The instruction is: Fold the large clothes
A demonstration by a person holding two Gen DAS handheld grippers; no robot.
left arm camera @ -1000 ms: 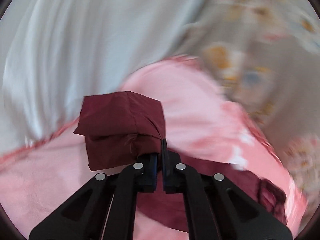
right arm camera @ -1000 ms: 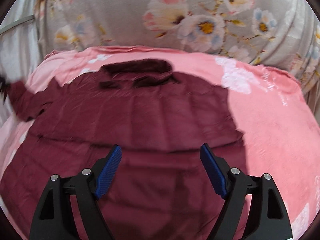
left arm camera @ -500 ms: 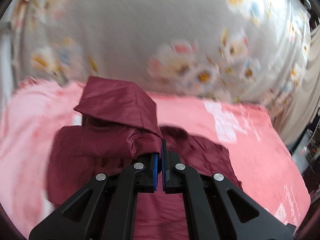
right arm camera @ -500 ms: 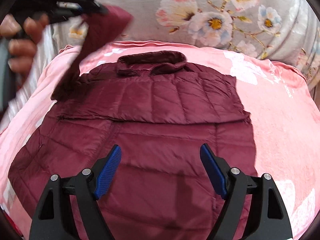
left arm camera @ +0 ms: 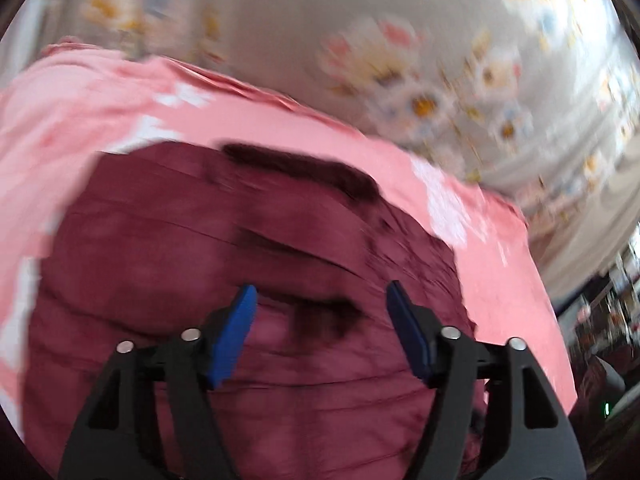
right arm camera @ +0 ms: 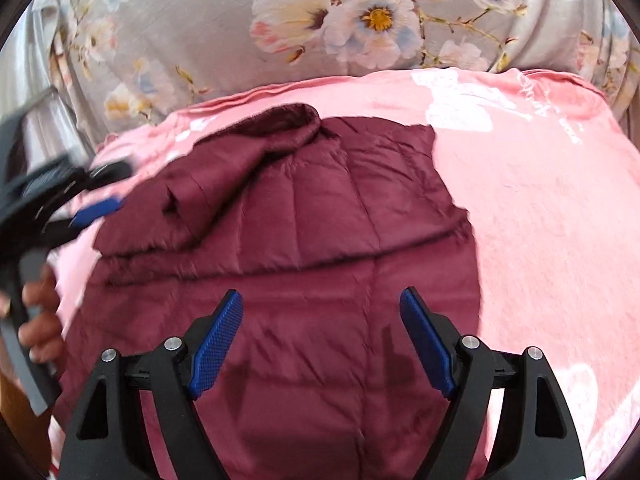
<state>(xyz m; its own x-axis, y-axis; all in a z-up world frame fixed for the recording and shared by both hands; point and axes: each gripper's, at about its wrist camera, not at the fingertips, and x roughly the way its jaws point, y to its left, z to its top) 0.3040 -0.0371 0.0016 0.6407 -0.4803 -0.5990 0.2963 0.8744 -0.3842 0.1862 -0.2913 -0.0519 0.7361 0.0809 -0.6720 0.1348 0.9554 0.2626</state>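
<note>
- Two grippers hover over the maroon quilted jacket (right arm camera: 320, 240), which lies flat on the pink blanket (right arm camera: 540, 220) covering the bed; neither is grasping anything.
- The left gripper (left arm camera: 320, 332) has its jaws opening, with nothing between the blue pads; only jacket fabric shows below them. Seen from the right wrist view, it sits just off the jacket's left edge, with a person's hand (right arm camera: 38, 320) on its handle.
- The right gripper (right arm camera: 320, 340) is released, jaws spread wide above the jacket's lower half, pads clear of the cloth as far as I can tell.
- One sleeve (right arm camera: 224, 188) is folded inward and rests across the jacket's upper left, reaching toward the collar; that fold looks done.
- On the jacket's right side the edge looks straight, so that sleeve may already be tucked, though I cannot tell for certain.
- Left to do, by my judgement: check the right side, then fold the body bottom-to-collar into a compact stack.
- Beyond the jacket's collar end, a grey floral cover (right arm camera: 360, 20) rises behind the blanket.
</note>
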